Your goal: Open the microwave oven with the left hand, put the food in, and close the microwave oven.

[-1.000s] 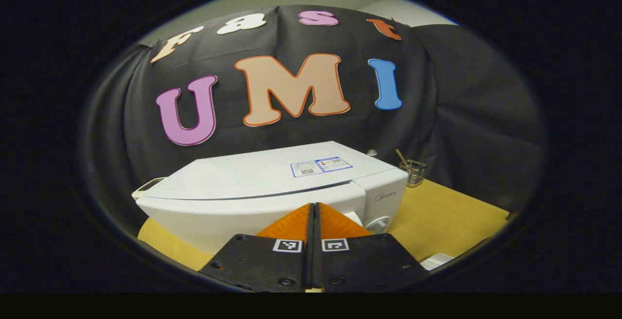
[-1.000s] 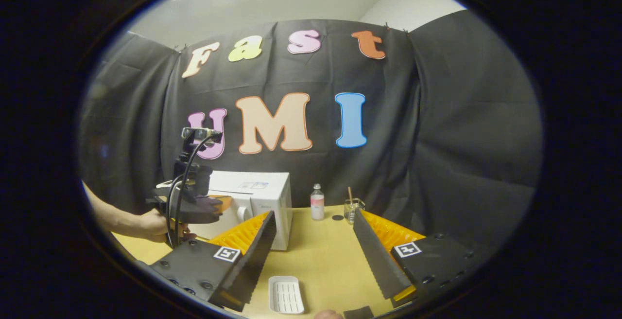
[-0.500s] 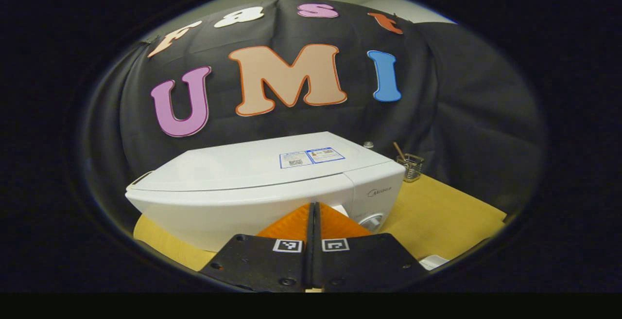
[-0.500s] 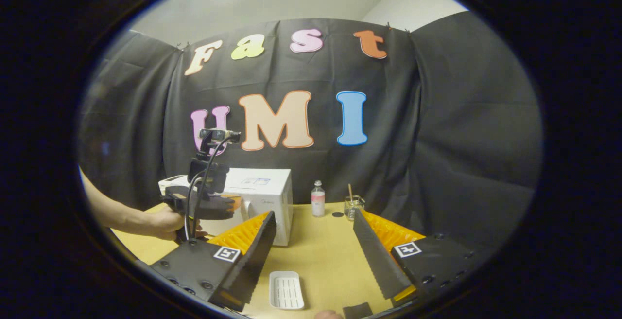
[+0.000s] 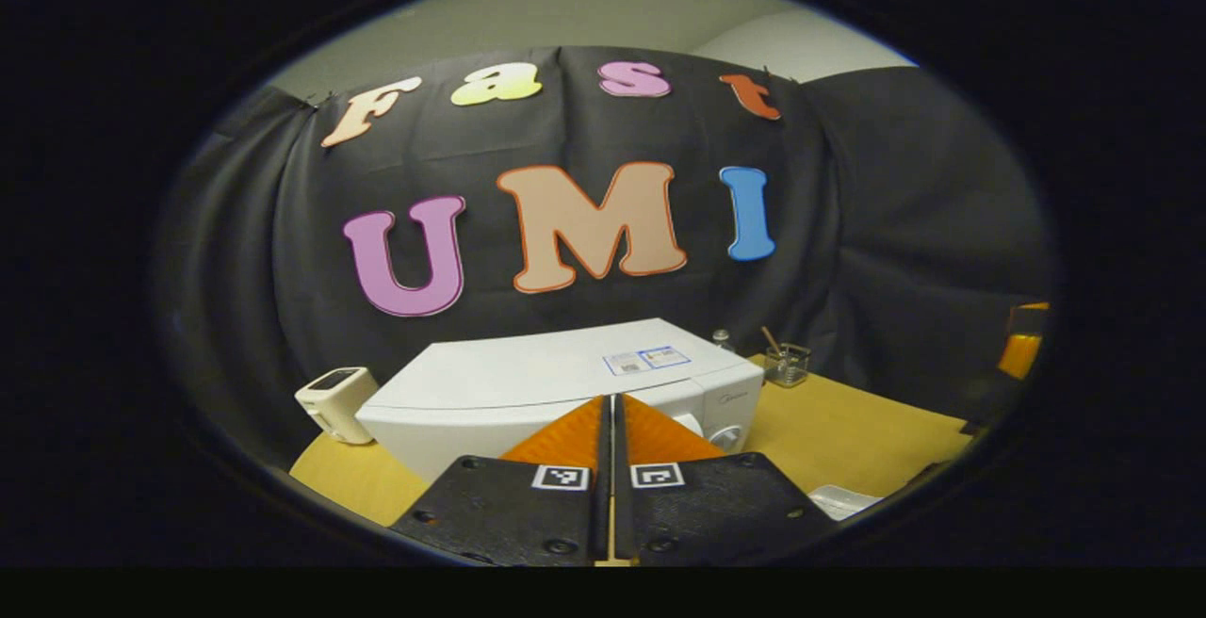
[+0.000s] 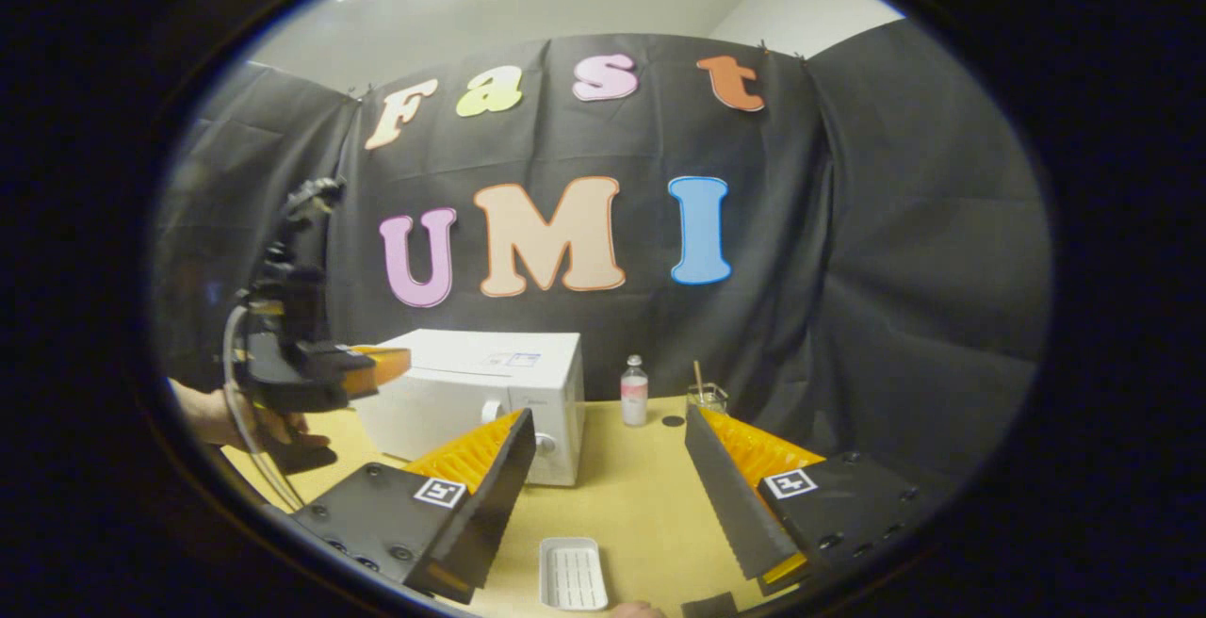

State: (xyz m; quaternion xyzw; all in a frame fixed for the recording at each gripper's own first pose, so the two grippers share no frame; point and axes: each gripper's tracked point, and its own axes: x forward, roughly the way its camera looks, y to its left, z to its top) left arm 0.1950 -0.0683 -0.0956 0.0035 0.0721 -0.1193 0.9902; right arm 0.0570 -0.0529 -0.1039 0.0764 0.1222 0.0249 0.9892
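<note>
The white microwave [image 5: 528, 382] stands on the wooden table with its door shut. My left gripper [image 5: 611, 403] is shut with nothing in it, a short way back from the microwave's front. In the right gripper view a hand [image 6: 221, 420] holds the left gripper [image 6: 400, 361] up, to the left of the microwave [image 6: 490, 382]. My right gripper [image 6: 608, 420] stands wide open and holds nothing, above a small white ribbed tray [image 6: 573, 573] at the table's near edge.
A small bottle [image 6: 635, 392], a dark disc [image 6: 673, 421] and a glass [image 6: 707, 398] with a stick in it stand right of the microwave. A small white device [image 5: 334, 401] sits left of it. Bare table [image 6: 631, 496] lies between microwave and tray.
My left gripper has drawn back from the microwave's front and moved up and to the left, still shut. The microwave looks smaller in its view. The right gripper has hardly moved.
</note>
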